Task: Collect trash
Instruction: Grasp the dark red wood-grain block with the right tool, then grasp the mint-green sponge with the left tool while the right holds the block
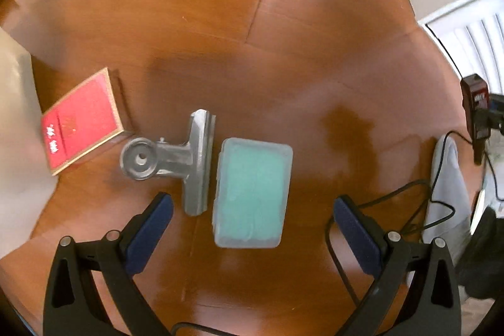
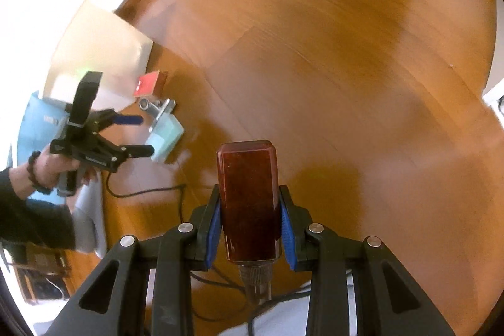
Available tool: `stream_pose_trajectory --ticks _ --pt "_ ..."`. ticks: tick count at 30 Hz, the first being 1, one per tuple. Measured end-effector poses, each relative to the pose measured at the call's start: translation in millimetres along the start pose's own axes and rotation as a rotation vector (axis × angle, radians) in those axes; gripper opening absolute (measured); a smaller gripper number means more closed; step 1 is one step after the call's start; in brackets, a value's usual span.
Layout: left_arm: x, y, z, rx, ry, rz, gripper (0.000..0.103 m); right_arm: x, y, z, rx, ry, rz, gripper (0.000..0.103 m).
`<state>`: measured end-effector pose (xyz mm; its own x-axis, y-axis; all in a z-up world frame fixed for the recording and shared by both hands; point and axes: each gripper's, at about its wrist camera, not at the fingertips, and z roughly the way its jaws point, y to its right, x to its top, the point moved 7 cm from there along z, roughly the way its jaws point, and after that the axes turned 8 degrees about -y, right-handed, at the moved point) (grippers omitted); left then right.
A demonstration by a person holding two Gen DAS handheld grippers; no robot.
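My left gripper (image 1: pixel 252 207) is open, its blue pads either side of a clear plastic box with teal contents (image 1: pixel 252 194) on the wooden table (image 1: pixel 283 37). A large metal bulldog clip (image 1: pixel 176 159) lies just left of the box, and a red pack (image 1: pixel 82 122) lies further left. My right gripper (image 2: pixel 250 219) is shut on a dark red wooden block with a metal stem (image 2: pixel 249 197), held above the table. The right wrist view also shows the left gripper (image 2: pixel 141 134), the teal box (image 2: pixel 165 137), the clip (image 2: pixel 157 107) and the red pack (image 2: pixel 146 85).
A beige flat board (image 2: pixel 104 52) lies at the table's left edge beside the red pack. Black cables (image 1: pixel 393 210) trail over the table's near right side. A grey chair back (image 1: pixel 447 178) stands off the right edge. A blue bag (image 2: pixel 34 128) sits behind the left hand.
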<state>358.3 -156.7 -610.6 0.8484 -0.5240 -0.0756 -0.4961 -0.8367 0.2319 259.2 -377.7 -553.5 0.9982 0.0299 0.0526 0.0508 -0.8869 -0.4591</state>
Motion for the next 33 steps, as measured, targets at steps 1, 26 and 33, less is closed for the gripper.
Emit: stream_pose_trajectory --ticks 1,26,33 --pt "0.1 0.5 3.8 -0.01 -0.01 -0.009 0.103 1.7 -0.1 -0.6 0.001 0.01 -0.002 0.034" --pt "7.4 31.5 2.4 -0.119 -0.026 0.004 0.103 -4.2 25.6 -0.3 0.06 0.097 0.114 0.034" --pt "9.8 42.0 26.3 -0.008 -0.067 0.068 0.102 -9.1 39.7 0.5 0.056 0.105 0.153 0.034"
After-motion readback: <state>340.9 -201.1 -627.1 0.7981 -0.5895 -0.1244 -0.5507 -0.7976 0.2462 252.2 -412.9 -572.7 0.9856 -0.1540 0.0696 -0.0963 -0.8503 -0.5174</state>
